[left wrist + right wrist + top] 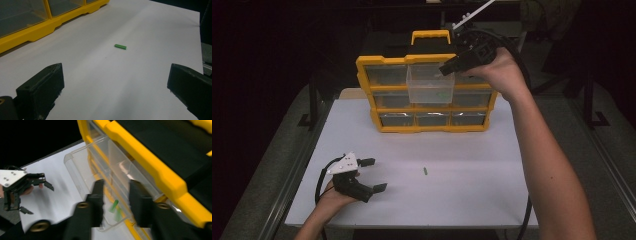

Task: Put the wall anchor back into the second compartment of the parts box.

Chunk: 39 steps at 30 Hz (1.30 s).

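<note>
A yellow organiser (387, 59) with clear drawers stands at the back of the white table (472, 150). Its top middle drawer (430, 85) is pulled out, with small green pieces (114, 206) inside. My right gripper (449, 67) hovers at that drawer's upper right corner. In the right gripper view its jaws (116, 183) stand apart above the drawer (82, 170) and press on nothing. One loose green piece (425, 171) lies on the table. My left gripper (376, 175) rests open at the front left, with the green piece (120, 46) ahead of its wide jaws (116, 67).
The organiser has a yellow carry handle (430, 36) on top and two lower rows of closed drawers (432, 119). Bare white tabletop spreads between the organiser and the front edge. Metal rails (292, 170) run along the table's sides, with dark floor beyond.
</note>
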Each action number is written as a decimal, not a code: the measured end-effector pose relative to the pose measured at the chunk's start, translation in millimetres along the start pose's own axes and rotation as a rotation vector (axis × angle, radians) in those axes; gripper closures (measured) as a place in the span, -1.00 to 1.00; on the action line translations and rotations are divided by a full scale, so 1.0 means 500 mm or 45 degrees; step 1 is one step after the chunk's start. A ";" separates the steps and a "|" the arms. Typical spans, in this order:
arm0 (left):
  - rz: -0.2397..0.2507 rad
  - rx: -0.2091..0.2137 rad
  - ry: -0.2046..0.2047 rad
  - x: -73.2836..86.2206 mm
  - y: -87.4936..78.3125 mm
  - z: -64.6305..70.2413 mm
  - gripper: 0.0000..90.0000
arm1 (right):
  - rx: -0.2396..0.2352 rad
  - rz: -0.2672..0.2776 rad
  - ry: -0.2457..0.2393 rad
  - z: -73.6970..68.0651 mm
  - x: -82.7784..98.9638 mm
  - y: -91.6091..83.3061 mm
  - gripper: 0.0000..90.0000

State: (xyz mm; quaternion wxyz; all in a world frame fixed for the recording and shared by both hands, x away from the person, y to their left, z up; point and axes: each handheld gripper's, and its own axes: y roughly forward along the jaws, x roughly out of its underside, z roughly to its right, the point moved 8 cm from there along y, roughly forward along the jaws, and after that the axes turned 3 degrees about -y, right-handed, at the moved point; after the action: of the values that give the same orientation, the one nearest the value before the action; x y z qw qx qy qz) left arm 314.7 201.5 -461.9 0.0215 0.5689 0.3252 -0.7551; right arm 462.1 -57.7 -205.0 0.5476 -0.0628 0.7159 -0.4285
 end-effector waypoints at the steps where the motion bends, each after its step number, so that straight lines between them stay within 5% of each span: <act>1: -0.001 0.000 0.001 0.000 0.000 0.000 -0.98 | 0.008 0.004 -0.001 0.001 0.000 -0.002 0.33; 10: -0.003 -0.001 0.001 0.000 0.000 0.000 -0.98 | 0.045 0.062 0.012 0.004 0.017 -0.029 -0.18; 17: 0.002 0.000 0.004 -0.001 0.001 0.000 -0.98 | 0.086 0.070 0.019 0.002 0.064 -0.027 -0.43; 26: 0.005 -0.002 0.005 -0.001 0.001 0.000 -0.98 | 0.090 0.077 0.033 -0.011 0.122 0.000 -0.54; 39: 0.009 -0.001 0.003 -0.001 0.002 0.001 -0.98 | 0.095 0.058 0.027 -0.052 0.209 0.084 -0.57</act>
State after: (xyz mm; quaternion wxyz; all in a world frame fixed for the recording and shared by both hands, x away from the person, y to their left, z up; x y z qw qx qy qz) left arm 315.0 200.3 -462.1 0.0239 0.5708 0.3235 -0.7543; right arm 415.4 -75.8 -308.8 0.5515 -0.0212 0.7065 -0.4430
